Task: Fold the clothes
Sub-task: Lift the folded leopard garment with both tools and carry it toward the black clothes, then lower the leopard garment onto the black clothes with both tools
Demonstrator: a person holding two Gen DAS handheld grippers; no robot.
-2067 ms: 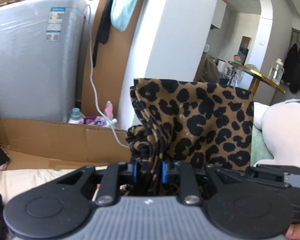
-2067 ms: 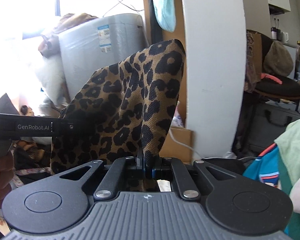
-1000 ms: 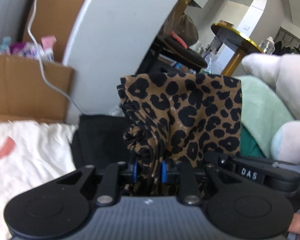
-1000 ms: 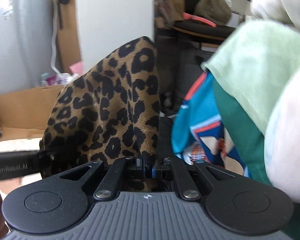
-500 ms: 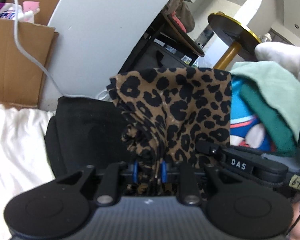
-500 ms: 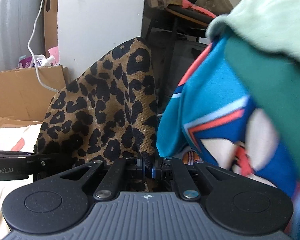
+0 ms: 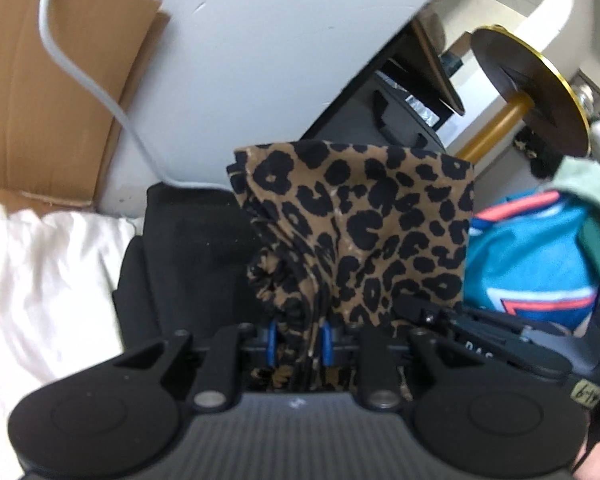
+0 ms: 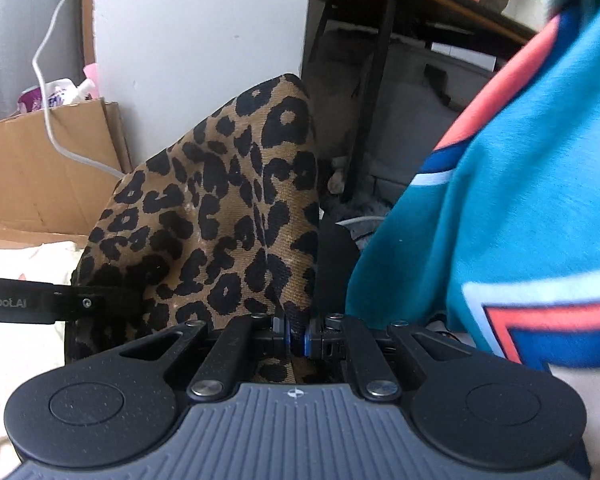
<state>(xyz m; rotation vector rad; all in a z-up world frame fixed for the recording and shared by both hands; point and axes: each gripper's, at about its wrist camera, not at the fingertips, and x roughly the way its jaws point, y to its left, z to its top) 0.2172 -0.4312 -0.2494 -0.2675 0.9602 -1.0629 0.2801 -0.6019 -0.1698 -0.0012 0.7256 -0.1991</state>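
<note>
between the blue pads of the left gripper (image 7: 298,344) a bunched edge of the leopard-print garment (image 7: 364,232) was clamped. the right gripper (image 8: 296,334) pinched another part (image 8: 220,224), jaws nearly closed. the cloth hung above a black garment (image 7: 184,264) on the white sheet (image 7: 40,280), just beside a teal jersey (image 8: 500,200).

A lived-in home is indicated by white bedding (image 7: 40,280), piled clothes (image 8: 520,220), flattened cardboard (image 7: 52,92) and a gold-rimmed round table (image 7: 532,92)
</note>
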